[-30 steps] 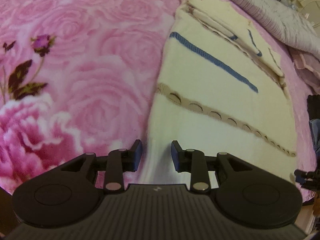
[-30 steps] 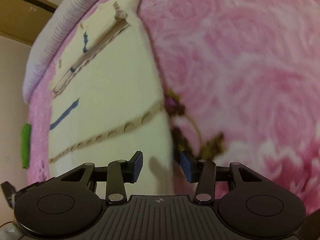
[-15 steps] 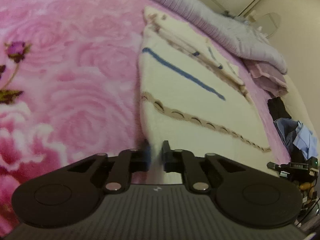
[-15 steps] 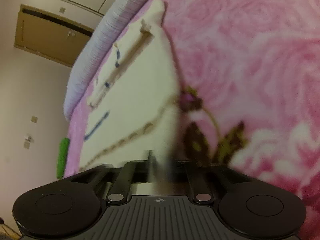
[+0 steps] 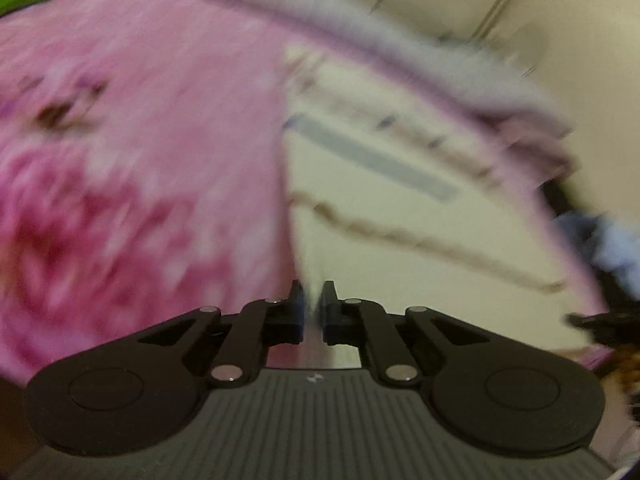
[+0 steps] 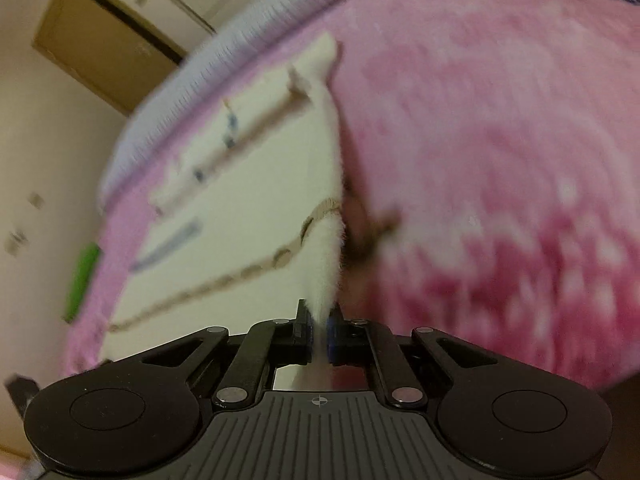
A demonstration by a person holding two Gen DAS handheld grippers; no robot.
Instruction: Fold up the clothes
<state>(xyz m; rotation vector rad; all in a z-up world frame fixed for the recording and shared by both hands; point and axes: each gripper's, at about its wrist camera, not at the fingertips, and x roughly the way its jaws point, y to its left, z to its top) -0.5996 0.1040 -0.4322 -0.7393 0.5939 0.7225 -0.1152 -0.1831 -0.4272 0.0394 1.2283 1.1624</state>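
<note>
A cream garment point(image 5: 400, 248) with a blue stripe and a tan trim band lies flat on the pink rose blanket point(image 5: 140, 160). In the left wrist view my left gripper point(image 5: 312, 300) pinches the garment's near left corner; its jaws are opening slightly, with cloth still between the pads. In the right wrist view the same garment point(image 6: 248, 208) stretches away to the left. My right gripper point(image 6: 319, 320) is shut on its near right edge, which rises in a fuzzy white fold up to the pads. Both views are blurred by motion.
A grey-lilac striped quilt point(image 5: 360, 40) runs along the far side of the bed. Blue clothes point(image 5: 608, 248) are heaped at the right. A green object point(image 6: 82, 280) lies at the blanket's left edge. Beyond are a cream wall and a brown door point(image 6: 100, 40).
Both grippers, open a second ago at the garment's near edge, have closed on the cloth. Both views have swung and blurred, and the held edge now lifts toward the right pads.
</note>
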